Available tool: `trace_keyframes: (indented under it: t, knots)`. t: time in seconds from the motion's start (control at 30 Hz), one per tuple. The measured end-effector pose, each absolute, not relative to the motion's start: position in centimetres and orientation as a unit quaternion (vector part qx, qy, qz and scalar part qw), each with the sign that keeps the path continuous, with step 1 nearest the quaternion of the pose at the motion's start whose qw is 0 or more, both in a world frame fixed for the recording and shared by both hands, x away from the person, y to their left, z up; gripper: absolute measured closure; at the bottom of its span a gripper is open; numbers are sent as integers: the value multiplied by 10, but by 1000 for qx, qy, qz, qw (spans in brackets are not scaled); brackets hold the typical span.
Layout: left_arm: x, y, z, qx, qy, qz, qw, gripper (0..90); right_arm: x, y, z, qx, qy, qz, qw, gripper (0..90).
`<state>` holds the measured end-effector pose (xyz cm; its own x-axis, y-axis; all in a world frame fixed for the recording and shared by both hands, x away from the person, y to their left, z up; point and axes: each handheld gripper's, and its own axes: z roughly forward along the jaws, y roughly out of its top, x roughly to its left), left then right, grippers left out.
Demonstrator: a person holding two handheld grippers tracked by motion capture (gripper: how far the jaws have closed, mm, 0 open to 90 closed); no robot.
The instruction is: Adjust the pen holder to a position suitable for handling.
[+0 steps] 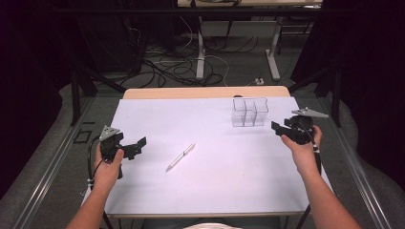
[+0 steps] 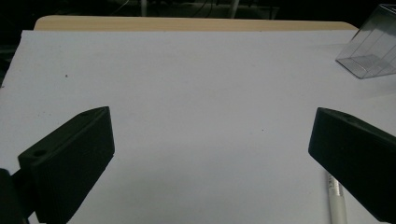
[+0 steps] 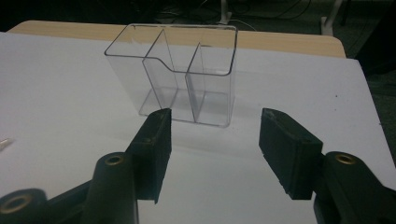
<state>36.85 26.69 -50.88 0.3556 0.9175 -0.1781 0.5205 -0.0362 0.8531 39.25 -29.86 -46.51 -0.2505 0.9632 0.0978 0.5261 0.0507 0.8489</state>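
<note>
While no lettering can be made out on anything here, the white-topped table with a pale wooden far edge [image 1: 205, 92] stands in a dark room with cables on the grey floor. A slim white pen [image 1: 181, 157] lies flat mid-table; a clear plastic three-compartment holder [image 1: 250, 112] stands upright farther right. The left gripper [image 1: 135, 145] and right gripper [image 1: 277, 127] both hover spread, pinching nothing

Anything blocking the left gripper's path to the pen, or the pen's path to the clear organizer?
Nothing visible. The left gripper is open, with bare white table between it and the pen. From the pen to the clear organizer the surface is bare too.
</note>
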Motion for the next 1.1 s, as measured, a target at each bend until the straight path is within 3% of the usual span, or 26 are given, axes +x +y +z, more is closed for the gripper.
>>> trace_keyframes:
  t: [0.27,0.5,0.7,1.1]
  knots:
    - [369,268,-510,686,526,217,454,2,414,-291,-452,539,698,387,271,460]
    - [370,268,-510,688,525,216,452,3,433,-286,-442,527,708,380,277,614]
    - [370,267,-511,689,524,217,452,3,450,-282,-440,525,712,371,282,689]
    - [370,268,-512,688,527,213,450,3,481,-284,-451,548,703,349,288,725]
